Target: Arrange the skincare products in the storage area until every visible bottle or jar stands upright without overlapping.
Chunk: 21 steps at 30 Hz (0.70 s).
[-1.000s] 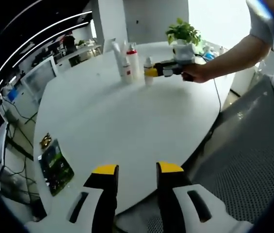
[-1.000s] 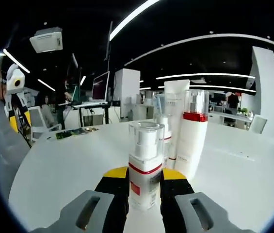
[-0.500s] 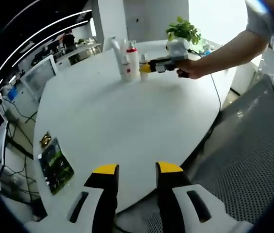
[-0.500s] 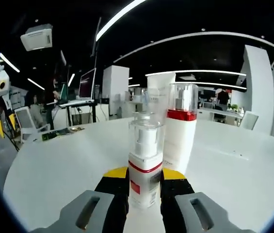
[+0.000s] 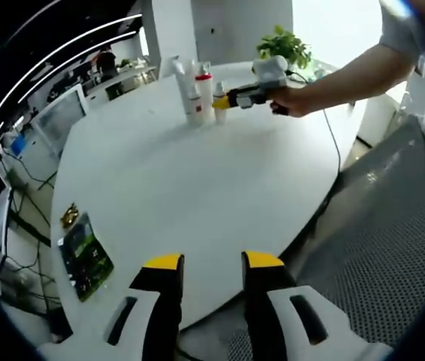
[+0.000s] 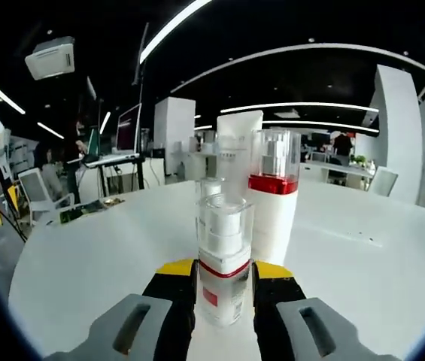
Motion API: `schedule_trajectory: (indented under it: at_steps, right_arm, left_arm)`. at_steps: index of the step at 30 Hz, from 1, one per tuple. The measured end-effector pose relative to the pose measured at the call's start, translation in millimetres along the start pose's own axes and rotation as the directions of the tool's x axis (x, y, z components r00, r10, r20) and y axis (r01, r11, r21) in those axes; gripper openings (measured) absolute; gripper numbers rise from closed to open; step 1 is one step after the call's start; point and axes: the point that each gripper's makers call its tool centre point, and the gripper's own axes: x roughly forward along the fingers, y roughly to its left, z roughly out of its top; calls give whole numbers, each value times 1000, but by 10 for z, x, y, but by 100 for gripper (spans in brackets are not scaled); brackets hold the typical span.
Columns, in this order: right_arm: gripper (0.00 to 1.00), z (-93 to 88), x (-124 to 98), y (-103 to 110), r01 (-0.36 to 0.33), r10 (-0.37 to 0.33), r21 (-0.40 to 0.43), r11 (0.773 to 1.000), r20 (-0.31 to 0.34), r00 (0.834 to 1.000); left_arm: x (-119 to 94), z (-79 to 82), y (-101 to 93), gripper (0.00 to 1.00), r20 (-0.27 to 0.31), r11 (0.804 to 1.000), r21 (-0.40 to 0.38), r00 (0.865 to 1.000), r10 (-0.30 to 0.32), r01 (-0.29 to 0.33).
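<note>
Right gripper (image 6: 225, 272): yellow-tipped jaws closed against both sides of a small pump bottle (image 6: 225, 267) with a clear cap and a red band; the bottle stands upright on the round white table (image 6: 92, 263). Just behind it, a taller white bottle with a red collar (image 6: 273, 194) under a clear cap, a white tube (image 6: 236, 150) standing on end, and another small capped bottle (image 6: 210, 188), all upright and close together; whether they touch cannot be told. In the left gripper view the same cluster sits at the far side of the table, with the person's hand (image 5: 287, 98) holding the right gripper up to it and a potted plant (image 5: 280, 45) beyond. Left gripper (image 5: 214, 265): jaws parted with nothing between them, at the near table edge, well apart from the bottles. A green card (image 5: 86, 256) lies on the table's left edge.
</note>
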Motion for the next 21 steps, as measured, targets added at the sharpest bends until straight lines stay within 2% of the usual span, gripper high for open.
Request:
schedule_trajectory:
  at_steps: [2,13,21]
  right_arm:
    - [34,-6,-8,10,-2,2,8,1000,-8,1000]
    - [21,-155,-248,73,-2,2,0,1000,-56,998]
    - [17,-152,-215,-26,19,-19,4,1000,-69,997]
  left_arm:
    - [-1,-2,-4,27,-2,1000,0,1000,-2,2]
    - [-2,-1,-6,26,1,1000,9,1000,-2,2]
    - [-1,-11,-15,26,-4,1000,8,1000,-6,6]
